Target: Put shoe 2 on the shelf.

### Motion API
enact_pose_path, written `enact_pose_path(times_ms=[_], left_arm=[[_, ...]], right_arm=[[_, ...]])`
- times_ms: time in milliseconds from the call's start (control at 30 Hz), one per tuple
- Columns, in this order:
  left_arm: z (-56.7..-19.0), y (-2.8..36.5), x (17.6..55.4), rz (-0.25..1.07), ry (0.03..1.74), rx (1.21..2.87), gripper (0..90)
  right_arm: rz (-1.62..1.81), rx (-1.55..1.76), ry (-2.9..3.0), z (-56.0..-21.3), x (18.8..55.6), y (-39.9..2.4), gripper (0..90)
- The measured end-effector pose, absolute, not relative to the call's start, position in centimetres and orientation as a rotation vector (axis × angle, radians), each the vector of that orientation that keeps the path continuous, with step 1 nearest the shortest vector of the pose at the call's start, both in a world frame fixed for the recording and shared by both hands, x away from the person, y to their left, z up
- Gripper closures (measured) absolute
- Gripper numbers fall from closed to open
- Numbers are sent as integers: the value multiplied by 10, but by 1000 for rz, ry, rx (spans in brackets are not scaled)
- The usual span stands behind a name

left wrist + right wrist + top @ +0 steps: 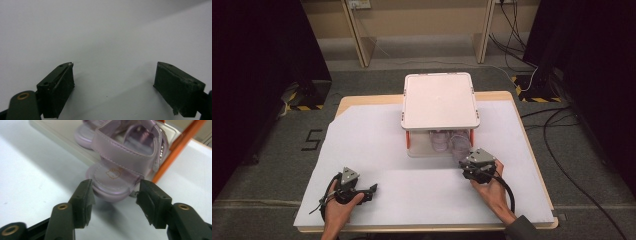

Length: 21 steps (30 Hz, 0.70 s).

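Note:
A lilac child's sandal (125, 157) with a cartoon print on its insole pokes heel-first out of the front of a clear storage box (412, 150) with a white lid and orange corner posts (175, 152). My right gripper (115, 186) is open, its jaws on either side of the sandal's heel and close to it, with a thin gap at each pad. The high view places this gripper (467, 162) at the box's front right corner. A second lilac sandal (440, 140) lies in the box. My left gripper (371, 190) rests near the table's front left, jaws (113, 75) apart over bare white paper.
White paper (377, 140) covers the wooden table. The box stands at the middle back with its white lid (439, 100) on top. Dark curtains flank the table, and cables (562, 150) run over the floor at the right.

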<state>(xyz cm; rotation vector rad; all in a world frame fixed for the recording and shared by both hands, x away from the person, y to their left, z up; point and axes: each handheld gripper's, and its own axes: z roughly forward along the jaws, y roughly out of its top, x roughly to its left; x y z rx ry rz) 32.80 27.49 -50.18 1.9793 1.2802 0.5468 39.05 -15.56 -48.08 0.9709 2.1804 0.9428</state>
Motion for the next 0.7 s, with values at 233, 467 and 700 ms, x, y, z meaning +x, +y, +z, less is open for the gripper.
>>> enact_pose_path(times_ms=[233, 467, 700], left_arm=[[-502, 275, 328, 547, 1283, 1979, 153], [-502, 275, 328, 548, 1283, 1978, 152], [-502, 275, 328, 546, 1283, 1978, 152]], right_arm=[[973, 930, 2201, -482, 400, -159, 587], [969, 925, 2204, -482, 410, -157, 607], [953, 900, 2198, -481, 420, -154, 639]])
